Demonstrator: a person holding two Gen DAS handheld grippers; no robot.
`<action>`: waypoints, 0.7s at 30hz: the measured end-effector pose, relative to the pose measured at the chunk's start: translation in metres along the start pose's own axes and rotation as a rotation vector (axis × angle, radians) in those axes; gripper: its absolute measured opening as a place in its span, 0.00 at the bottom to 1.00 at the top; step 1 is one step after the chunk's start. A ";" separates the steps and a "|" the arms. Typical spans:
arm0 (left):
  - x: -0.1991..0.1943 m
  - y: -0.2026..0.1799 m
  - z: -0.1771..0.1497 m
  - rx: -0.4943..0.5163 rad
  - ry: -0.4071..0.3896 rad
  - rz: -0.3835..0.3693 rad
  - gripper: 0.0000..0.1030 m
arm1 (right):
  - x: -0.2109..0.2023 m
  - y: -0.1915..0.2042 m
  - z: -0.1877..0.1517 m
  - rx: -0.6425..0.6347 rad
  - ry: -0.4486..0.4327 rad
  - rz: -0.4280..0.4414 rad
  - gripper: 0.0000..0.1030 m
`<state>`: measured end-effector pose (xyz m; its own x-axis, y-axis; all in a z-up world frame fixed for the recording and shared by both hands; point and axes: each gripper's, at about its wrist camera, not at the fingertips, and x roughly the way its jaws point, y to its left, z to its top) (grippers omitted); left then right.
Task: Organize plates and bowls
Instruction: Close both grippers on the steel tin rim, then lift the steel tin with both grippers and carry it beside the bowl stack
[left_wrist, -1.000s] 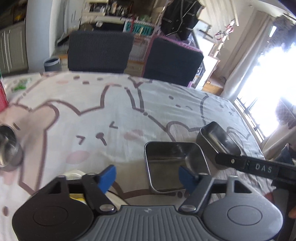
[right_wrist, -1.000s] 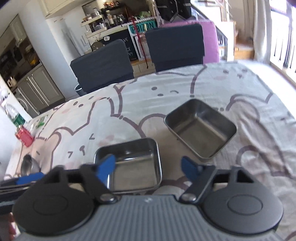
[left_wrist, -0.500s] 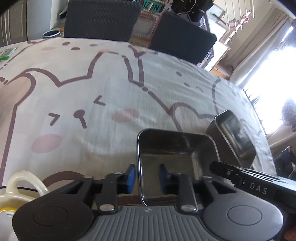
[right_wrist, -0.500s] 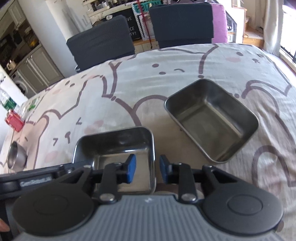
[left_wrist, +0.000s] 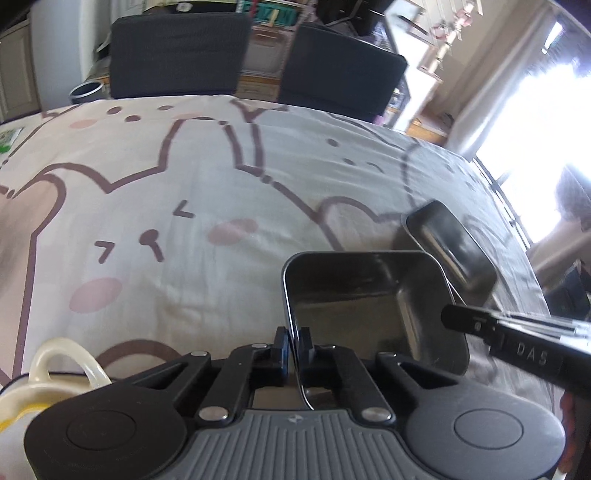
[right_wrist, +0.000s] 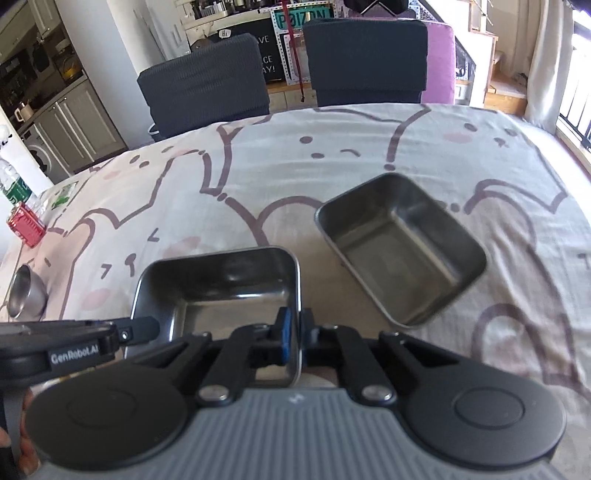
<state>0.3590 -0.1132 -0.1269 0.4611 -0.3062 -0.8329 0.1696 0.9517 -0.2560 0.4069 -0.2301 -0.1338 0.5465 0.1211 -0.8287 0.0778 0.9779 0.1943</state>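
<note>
- Left tongs just squeezed shut, now pinching left wall of near steel tray on the surface.
- Right tongs just shut too, pinching its right wall.
- Ready to lift toward far tray nearby, likely for stacking.

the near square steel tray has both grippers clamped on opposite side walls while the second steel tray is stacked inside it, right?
Not quite. The second steel tray is not stacked inside; the right wrist view shows it apart on the cloth. The near square steel tray does have the left gripper and right gripper clamped on opposite walls.
</note>
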 end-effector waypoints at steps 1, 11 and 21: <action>-0.003 -0.004 -0.003 0.015 0.001 -0.003 0.05 | -0.006 -0.002 -0.002 -0.002 0.001 -0.001 0.07; -0.027 -0.029 -0.037 0.075 0.043 -0.014 0.06 | -0.049 -0.004 -0.035 -0.083 0.045 -0.049 0.07; -0.023 -0.044 -0.072 0.143 0.115 0.009 0.07 | -0.058 -0.005 -0.069 -0.027 0.140 -0.099 0.07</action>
<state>0.2779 -0.1467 -0.1315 0.3622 -0.2851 -0.8874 0.2914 0.9390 -0.1827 0.3176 -0.2302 -0.1232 0.4155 0.0444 -0.9085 0.1021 0.9902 0.0950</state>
